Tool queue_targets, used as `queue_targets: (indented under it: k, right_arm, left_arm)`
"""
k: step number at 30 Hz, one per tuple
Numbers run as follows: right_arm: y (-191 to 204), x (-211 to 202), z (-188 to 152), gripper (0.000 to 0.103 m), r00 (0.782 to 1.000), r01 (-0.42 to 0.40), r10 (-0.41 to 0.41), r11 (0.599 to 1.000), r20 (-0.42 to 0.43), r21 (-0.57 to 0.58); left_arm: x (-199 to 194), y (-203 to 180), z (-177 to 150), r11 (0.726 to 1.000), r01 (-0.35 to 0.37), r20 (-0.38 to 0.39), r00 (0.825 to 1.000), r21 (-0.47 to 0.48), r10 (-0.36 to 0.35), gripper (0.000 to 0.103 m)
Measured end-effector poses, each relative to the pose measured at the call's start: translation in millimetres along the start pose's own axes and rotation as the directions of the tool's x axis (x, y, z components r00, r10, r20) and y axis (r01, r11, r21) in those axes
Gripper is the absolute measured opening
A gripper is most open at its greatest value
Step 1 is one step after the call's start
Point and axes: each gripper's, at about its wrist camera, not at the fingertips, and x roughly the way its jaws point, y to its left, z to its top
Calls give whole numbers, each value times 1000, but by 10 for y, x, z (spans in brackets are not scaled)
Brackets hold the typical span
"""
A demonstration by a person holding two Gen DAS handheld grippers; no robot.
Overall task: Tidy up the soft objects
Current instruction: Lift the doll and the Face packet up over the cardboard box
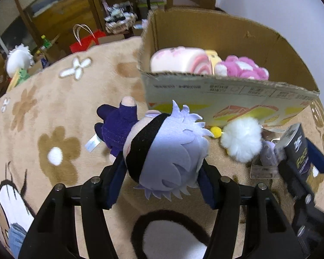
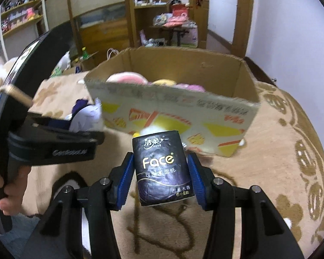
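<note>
Both hands were mid-carry, each with a load meant for the open brown cardboard box (image 1: 207, 32) standing on the beige flower-patterned plush blanket (image 1: 54, 112). The left gripper (image 1: 162, 172) pinched the pale-lilac felt-haired head of a small plush doll in a dark purple outfit (image 1: 162, 146), its jaws pressed against both sides — the doll hung just in front of the box's near wall, apparently clear of the blanket. The right gripper (image 2: 161, 170) clamped a black soft pack of facial tissues with gold lettering (image 2: 162, 168) between its blue pads (image 2: 125, 179), upright and short of the same wall. Inside the box a pink-and-white swirl roll cushion (image 1: 181, 61) and a fluffy pink plush (image 1: 242, 68) already lay. A white pompom (image 1: 242, 139) rested outside, beside the near wall. The next move likely called for raising both loads over the rim before releasing — the near wall stood in the way.
</note>
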Motion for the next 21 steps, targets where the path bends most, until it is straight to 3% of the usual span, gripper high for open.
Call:
queue_targets:
  k: [7, 13, 16, 21]
  right_arm:
    - [-99, -294, 105, 53, 992, 88, -92, 995, 82, 49]
    - [-192, -405, 229, 53, 980, 128, -136, 990, 144, 67]
    - [-236, -436, 293, 53, 974, 141, -151, 988, 172, 69]
    - [-297, -534, 368, 53, 962, 156, -170, 984, 215, 83]
  left_arm:
    - [-395, 8, -69, 1000, -22, 135, 991, -14, 23, 60]
    - [-677, 29, -99, 1000, -27, 246, 969, -11, 29, 60]
    - [-776, 20, -102, 999, -36, 299, 953, -9, 37, 60]
    - [-954, 6, -87, 997, -74, 412, 907, -31, 80, 60]
